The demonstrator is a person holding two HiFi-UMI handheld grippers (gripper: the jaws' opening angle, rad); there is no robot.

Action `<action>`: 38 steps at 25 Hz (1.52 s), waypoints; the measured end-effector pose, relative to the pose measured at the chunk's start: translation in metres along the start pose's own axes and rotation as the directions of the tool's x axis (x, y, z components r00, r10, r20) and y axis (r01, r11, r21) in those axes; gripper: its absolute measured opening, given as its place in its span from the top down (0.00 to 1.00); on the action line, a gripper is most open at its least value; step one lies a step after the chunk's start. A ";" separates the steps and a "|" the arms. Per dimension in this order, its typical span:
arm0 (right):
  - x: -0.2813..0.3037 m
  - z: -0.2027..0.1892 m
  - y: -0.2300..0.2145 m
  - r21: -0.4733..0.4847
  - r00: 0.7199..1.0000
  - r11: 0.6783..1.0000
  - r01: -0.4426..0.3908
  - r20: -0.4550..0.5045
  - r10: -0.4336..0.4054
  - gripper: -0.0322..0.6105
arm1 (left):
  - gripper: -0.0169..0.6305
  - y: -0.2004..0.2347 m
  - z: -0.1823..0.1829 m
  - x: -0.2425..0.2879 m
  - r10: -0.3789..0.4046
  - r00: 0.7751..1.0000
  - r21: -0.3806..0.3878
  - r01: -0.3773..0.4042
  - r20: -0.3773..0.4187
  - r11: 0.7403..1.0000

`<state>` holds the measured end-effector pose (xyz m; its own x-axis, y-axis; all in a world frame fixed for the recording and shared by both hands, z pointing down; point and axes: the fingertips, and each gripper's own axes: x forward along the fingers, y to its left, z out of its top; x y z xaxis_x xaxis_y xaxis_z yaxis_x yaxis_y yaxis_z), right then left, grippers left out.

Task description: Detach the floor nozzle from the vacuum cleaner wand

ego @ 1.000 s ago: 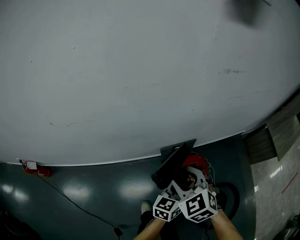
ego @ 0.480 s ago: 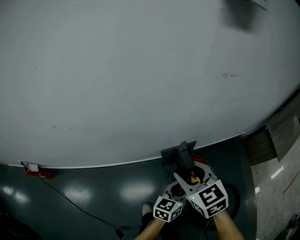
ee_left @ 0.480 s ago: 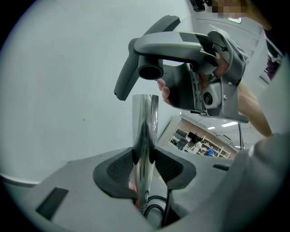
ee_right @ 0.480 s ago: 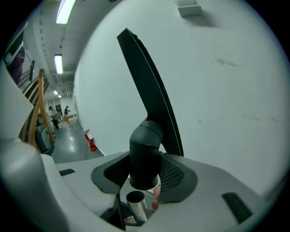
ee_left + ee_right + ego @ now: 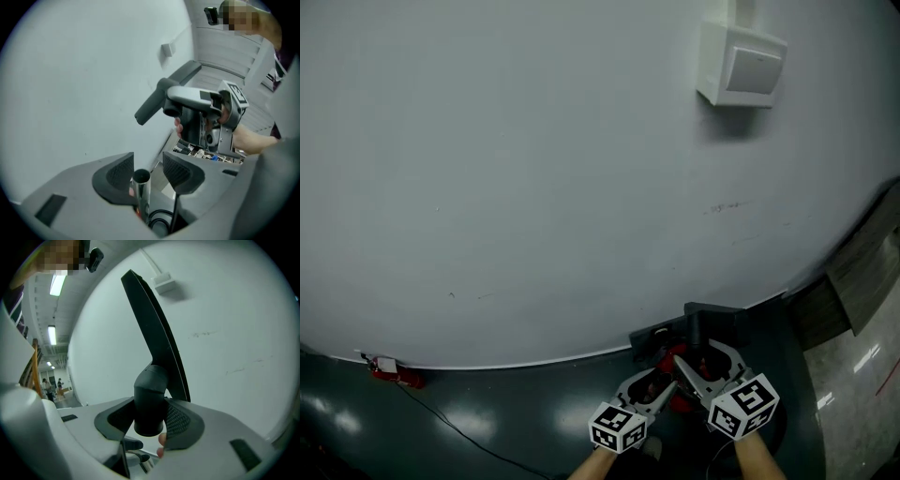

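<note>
A pale wall (image 5: 534,169) fills the view ahead, with a white box (image 5: 741,66) mounted high on it. In front of it the floor nozzle (image 5: 157,343) stands on end, its neck clamped in the right tongs (image 5: 149,420), clear of the wand (image 5: 140,183). The wand's open metal end sits between the left tongs (image 5: 148,171), whose jaws have just been opening and stand wide.

You face a pale grey wall (image 5: 534,169) with a white box (image 5: 741,64) mounted high; at its foot, a small red object (image 5: 394,372) sits on dark, glossy floor (image 5: 487,417).
</note>
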<state>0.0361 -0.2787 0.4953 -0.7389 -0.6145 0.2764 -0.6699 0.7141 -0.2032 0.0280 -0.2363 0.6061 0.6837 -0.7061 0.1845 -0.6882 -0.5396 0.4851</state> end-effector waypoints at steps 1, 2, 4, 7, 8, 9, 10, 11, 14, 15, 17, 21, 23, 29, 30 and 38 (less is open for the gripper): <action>-0.008 0.007 0.000 0.021 0.999 1.000 0.009 0.032 -0.010 0.66 | 0.69 -0.002 0.013 -0.006 -0.003 1.000 0.009 0.003 0.010 1.000; -0.016 0.012 -0.001 0.044 0.998 0.999 0.020 0.058 -0.023 0.66 | 0.69 -0.006 0.025 -0.012 -0.004 1.000 0.013 0.003 0.023 1.000; -0.035 0.021 0.000 0.088 0.994 0.995 0.043 0.098 -0.052 0.66 | 0.69 -0.018 0.050 -0.026 -0.002 0.998 0.009 0.001 0.055 1.000; -0.058 0.039 0.002 0.132 0.981 0.989 0.067 0.170 -0.089 0.66 | 0.69 -0.036 0.090 -0.044 -0.021 0.996 0.036 0.018 0.085 0.999; -0.066 0.046 0.004 0.139 0.976 0.988 0.073 0.196 -0.100 0.66 | 0.69 -0.042 0.102 -0.050 -0.028 0.995 0.051 0.023 0.091 0.998; -0.075 0.052 0.006 0.146 0.969 0.986 0.080 0.220 -0.111 0.66 | 0.70 -0.048 0.114 -0.057 -0.029 0.995 0.065 0.023 0.100 0.998; -0.084 0.056 0.008 0.154 0.963 0.984 0.087 0.241 -0.123 0.66 | 0.71 -0.053 0.124 -0.064 -0.026 0.993 0.076 0.017 0.113 0.997; -0.092 0.060 0.010 0.167 0.956 0.982 0.093 0.260 -0.135 0.66 | 0.73 -0.057 0.133 -0.070 -0.021 0.991 0.087 0.009 0.129 0.996; -0.114 0.069 0.012 0.220 0.936 0.970 0.101 0.310 -0.168 0.66 | 0.80 -0.070 0.162 -0.088 -0.012 0.983 0.125 -0.012 0.185 0.992; -0.121 0.072 0.013 0.241 0.928 0.965 0.102 0.327 -0.179 0.66 | 0.83 -0.075 0.170 -0.094 -0.007 0.980 0.138 -0.020 0.197 0.990; -0.134 0.079 0.015 0.275 0.911 0.956 0.103 0.359 -0.202 0.66 | 0.90 -0.085 0.183 -0.105 0.001 0.976 0.166 -0.038 0.217 0.985; -0.154 0.092 0.019 0.277 0.885 0.955 0.104 0.412 -0.216 0.66 | 0.96 -0.100 0.201 -0.120 -0.005 0.967 0.192 -0.046 0.254 0.980; -0.159 0.096 0.022 0.261 0.881 0.959 0.112 0.420 -0.218 0.66 | 0.97 -0.104 0.209 -0.124 -0.004 0.964 0.201 -0.051 0.265 0.978; -0.163 0.098 0.034 0.237 0.879 0.964 0.122 0.424 -0.216 0.66 | 0.97 -0.112 0.221 -0.130 -0.007 0.958 0.213 -0.057 0.286 0.975; -0.163 0.099 0.035 0.233 0.880 0.965 0.121 0.425 -0.213 0.66 | 0.97 -0.113 0.223 -0.130 -0.010 0.958 0.219 -0.055 0.286 0.974; -0.158 0.107 0.044 0.191 0.885 0.975 0.116 0.425 -0.188 0.66 | 0.97 -0.114 0.226 -0.130 -0.021 0.962 0.242 -0.047 0.271 0.969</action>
<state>0.1156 -0.1864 0.3423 -0.5588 -0.8211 -0.1159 -0.7523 0.5608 -0.3459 -0.0380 -0.1868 0.3334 0.6065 -0.7925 -0.0640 -0.7580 -0.6006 0.2543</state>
